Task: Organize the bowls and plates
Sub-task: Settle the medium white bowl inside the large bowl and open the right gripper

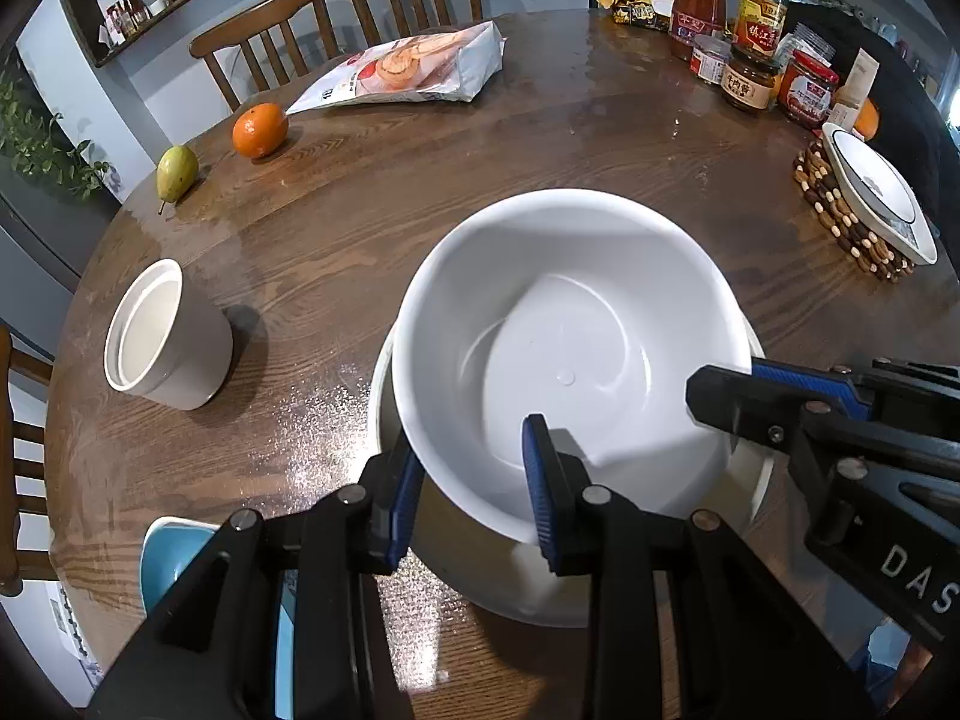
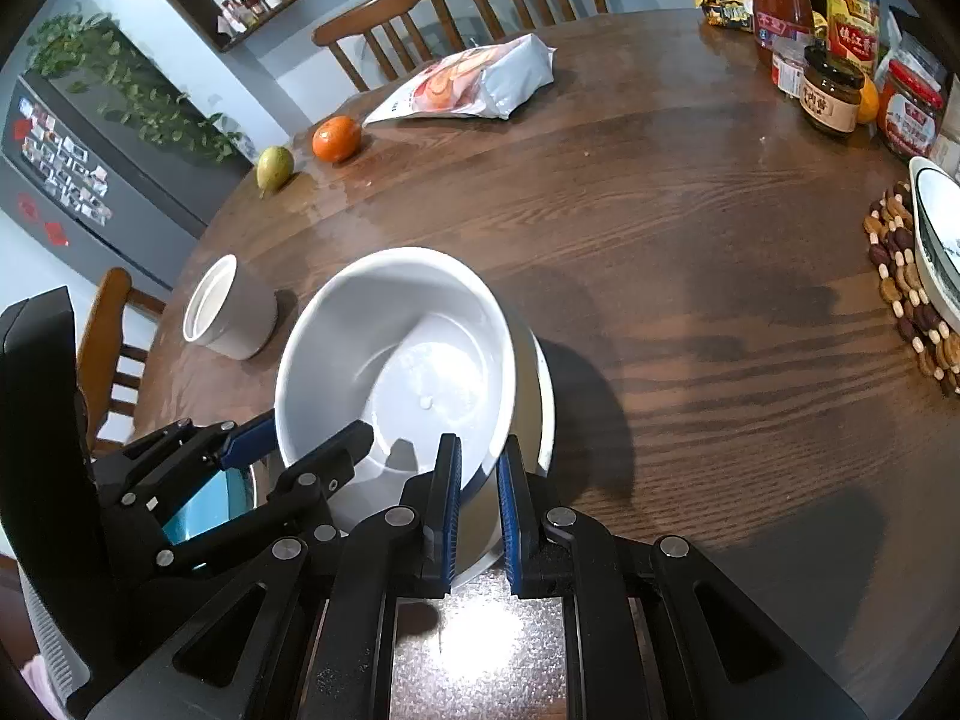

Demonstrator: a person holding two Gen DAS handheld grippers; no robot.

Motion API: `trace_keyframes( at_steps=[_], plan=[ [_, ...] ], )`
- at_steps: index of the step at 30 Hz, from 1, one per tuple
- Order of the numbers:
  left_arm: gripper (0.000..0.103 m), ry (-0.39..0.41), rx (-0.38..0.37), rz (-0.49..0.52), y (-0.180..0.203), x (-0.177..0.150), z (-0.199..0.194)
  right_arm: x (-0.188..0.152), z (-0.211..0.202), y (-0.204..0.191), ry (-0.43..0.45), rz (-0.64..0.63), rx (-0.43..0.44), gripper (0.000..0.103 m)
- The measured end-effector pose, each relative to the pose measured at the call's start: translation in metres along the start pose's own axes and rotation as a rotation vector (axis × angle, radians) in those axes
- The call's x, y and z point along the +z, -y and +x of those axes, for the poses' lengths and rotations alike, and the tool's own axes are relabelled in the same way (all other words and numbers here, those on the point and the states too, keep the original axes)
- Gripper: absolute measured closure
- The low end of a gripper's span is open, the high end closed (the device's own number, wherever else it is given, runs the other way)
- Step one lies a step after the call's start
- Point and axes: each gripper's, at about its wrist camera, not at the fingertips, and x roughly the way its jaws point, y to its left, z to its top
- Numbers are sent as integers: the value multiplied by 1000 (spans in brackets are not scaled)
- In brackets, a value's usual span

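Observation:
A deep white bowl (image 1: 564, 324) sits tilted inside a wider white dish (image 1: 753, 474) on the round wooden table. My left gripper (image 1: 474, 480) straddles the bowl's near rim, one finger outside and one inside, jaws set wide around the wall. My right gripper (image 2: 480, 495) straddles the bowl's (image 2: 390, 354) right rim over the dish (image 2: 543, 396), jaws close around the wall. Whether either pinches the rim I cannot tell. The right gripper also shows in the left wrist view (image 1: 720, 396). A blue-glazed bowl (image 1: 174, 558) lies at the near left edge.
A white cup (image 1: 162, 336) stands left of the bowl. A pear (image 1: 177, 171), an orange (image 1: 259, 129) and a snack bag (image 1: 414, 69) lie at the far left. Jars and bottles (image 1: 750, 81) crowd the far right. A patterned dish (image 1: 876, 192) rests on a beaded trivet (image 1: 840, 222).

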Motion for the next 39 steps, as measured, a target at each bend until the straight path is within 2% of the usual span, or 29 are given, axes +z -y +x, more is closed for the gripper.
trace_keyframes(
  at_steps=[39],
  plan=[
    [71,-2,-20,-11,-2,0,-1,-1,-2,-2,-1,9,-15,90]
  ],
)
